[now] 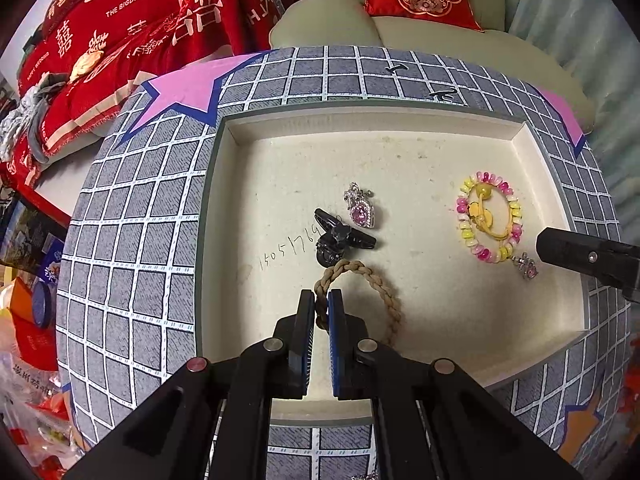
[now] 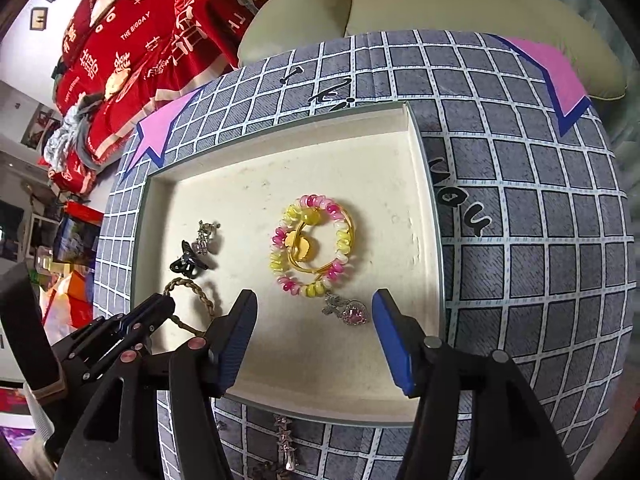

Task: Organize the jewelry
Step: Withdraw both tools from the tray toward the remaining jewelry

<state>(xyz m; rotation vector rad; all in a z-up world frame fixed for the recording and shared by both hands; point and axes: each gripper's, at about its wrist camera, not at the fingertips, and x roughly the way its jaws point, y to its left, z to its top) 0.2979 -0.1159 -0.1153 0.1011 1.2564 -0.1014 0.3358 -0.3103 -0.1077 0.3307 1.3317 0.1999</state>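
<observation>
A cream tray (image 1: 400, 160) (image 2: 360, 148) lies on a checked grey cloth. My left gripper (image 1: 321, 300) is shut on a braided tan hair tie (image 1: 360, 272) (image 2: 192, 286) that rests in the tray. Just beyond it lie a black claw clip (image 1: 340, 238) (image 2: 186, 264) and a pink heart charm (image 1: 362, 210) (image 2: 204, 240). My right gripper (image 2: 314, 304) is open and empty, low over the tray's near right part. Between its fingers lies a second pink heart charm (image 2: 352, 312) (image 1: 528, 268), beside a pink-and-yellow beaded coil bracelet (image 2: 312, 244) (image 1: 490, 218) with yellow rings inside.
The checked grey cloth (image 1: 132, 248) (image 2: 540, 240) covers a round table. More jewelry (image 2: 286, 440) lies on the cloth in front of the tray. A pale sofa (image 1: 440, 36) with red cushions stands behind. Red bedding (image 1: 120, 32) and clutter lie at the left.
</observation>
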